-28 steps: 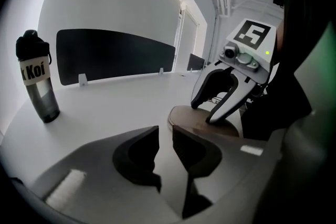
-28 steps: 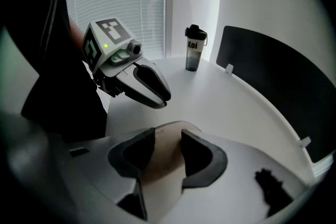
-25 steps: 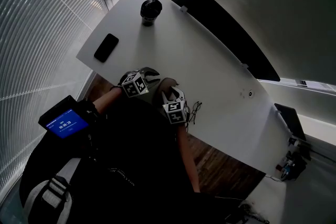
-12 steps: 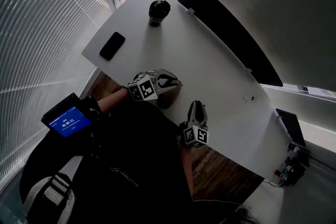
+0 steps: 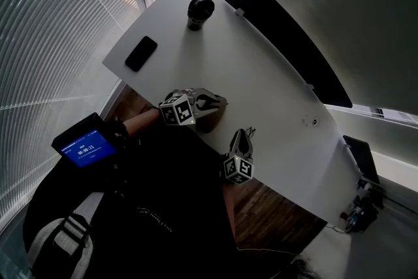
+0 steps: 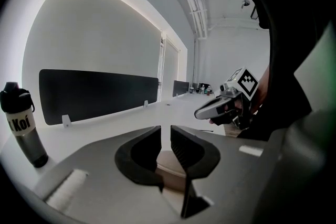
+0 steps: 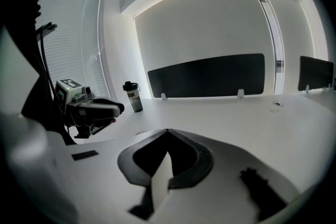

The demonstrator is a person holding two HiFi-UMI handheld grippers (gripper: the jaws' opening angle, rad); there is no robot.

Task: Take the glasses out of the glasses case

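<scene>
The brown glasses case sits between the narrow-set jaws of my left gripper, just above the white table's near edge; in the left gripper view its tan surface fills the slot between the jaws. My right gripper hangs to the right of the case, apart from it. Its jaws have just closed and its tips meet with nothing between them. The dark glasses lie on the table by the right gripper's tip, mostly hidden. Each gripper shows in the other's view: the right gripper and the left gripper.
A black bottle stands at the far end of the table, and a dark phone lies near the left edge. A long black divider panel runs along the far side. A blue-lit screen sits on the person's left arm.
The right gripper has swung away from the case to the right, rolling as it went. The left gripper has stayed on the case and risen slightly.
</scene>
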